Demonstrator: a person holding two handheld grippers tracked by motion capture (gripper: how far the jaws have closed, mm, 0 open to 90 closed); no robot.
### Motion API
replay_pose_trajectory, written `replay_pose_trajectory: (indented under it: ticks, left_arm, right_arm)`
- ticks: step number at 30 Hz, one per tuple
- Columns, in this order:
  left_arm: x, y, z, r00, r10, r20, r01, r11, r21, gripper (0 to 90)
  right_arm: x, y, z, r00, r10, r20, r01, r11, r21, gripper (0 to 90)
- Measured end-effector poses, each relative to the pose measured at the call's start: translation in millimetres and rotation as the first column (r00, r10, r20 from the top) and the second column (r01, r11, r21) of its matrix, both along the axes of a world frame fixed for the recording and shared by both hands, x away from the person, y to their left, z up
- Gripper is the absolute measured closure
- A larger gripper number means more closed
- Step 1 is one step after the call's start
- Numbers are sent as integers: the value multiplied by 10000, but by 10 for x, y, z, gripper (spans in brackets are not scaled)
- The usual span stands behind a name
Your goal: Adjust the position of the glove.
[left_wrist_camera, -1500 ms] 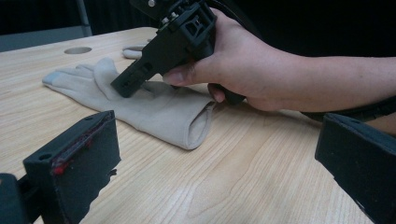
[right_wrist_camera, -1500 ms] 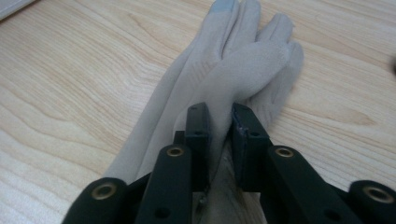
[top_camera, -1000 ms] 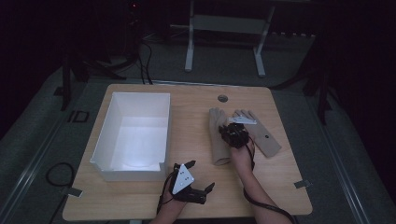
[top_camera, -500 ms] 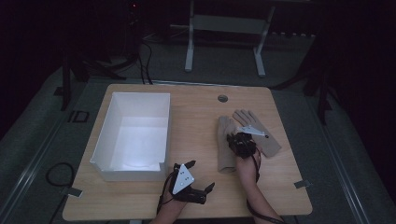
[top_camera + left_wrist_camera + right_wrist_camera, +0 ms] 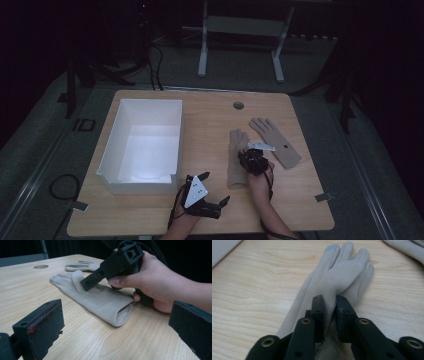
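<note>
- You work at a light wooden table (image 5: 210,115) with rounded corners; its grain runs plainly under the left gripper view.
- A round cable hole (image 5: 238,105) sits in the tabletop near the far edge; take it as your landmark.
- Left of the hole, and nearer to you, a white open-topped bin (image 5: 142,145) stands on the wood.
- Just nearer to you than the hole, the near glove (image 5: 237,160) lies flat, fingers pointing toward the hole, cuff toward you.
- Right of the hole and nearer to you, the second glove (image 5: 276,142) lies flat and slanted, apart from the first.
</note>
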State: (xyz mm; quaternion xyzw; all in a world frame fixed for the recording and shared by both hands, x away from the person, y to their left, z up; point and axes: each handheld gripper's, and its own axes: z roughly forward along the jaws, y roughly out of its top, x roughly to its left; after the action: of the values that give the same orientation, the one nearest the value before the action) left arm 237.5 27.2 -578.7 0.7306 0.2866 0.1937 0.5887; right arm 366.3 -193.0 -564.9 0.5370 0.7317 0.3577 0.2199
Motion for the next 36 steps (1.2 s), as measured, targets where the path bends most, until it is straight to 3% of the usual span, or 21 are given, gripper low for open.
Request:
replay_pose_trajectory:
  ticks: [3,4,8,20,24,36]
  left_arm:
    - [-1,-1,0,10000,-1,20,1,10000,4,2]
    - [-2,-2,0,10000,-4,16,4,10000,2,2]
    - [-3,-3,0,10000,-2,12,2,10000,-3,2]
    - [-3,-3,0,10000,5,3,-5,10000,6,2]
    - [-2,-4,0,10000,16,1,-16,10000,2,2]
    - [-1,-4,-1,10000,18,-4,-18,10000,-21,2]
  right_arm:
    - [-12,10,-11,9998,171,127,-171,9998,-42,696]
    - [-13,10,5,9995,246,177,-244,9996,-123,621]
    - [-15,-44,69,9986,484,206,-486,9988,57,567]
    - [12,-323,406,9904,968,983,-944,9951,-287,504]
    - [32,-448,478,9896,967,1065,-951,9953,-196,486]
    - [157,-728,656,9848,1404,1018,-1338,9886,-691,510]
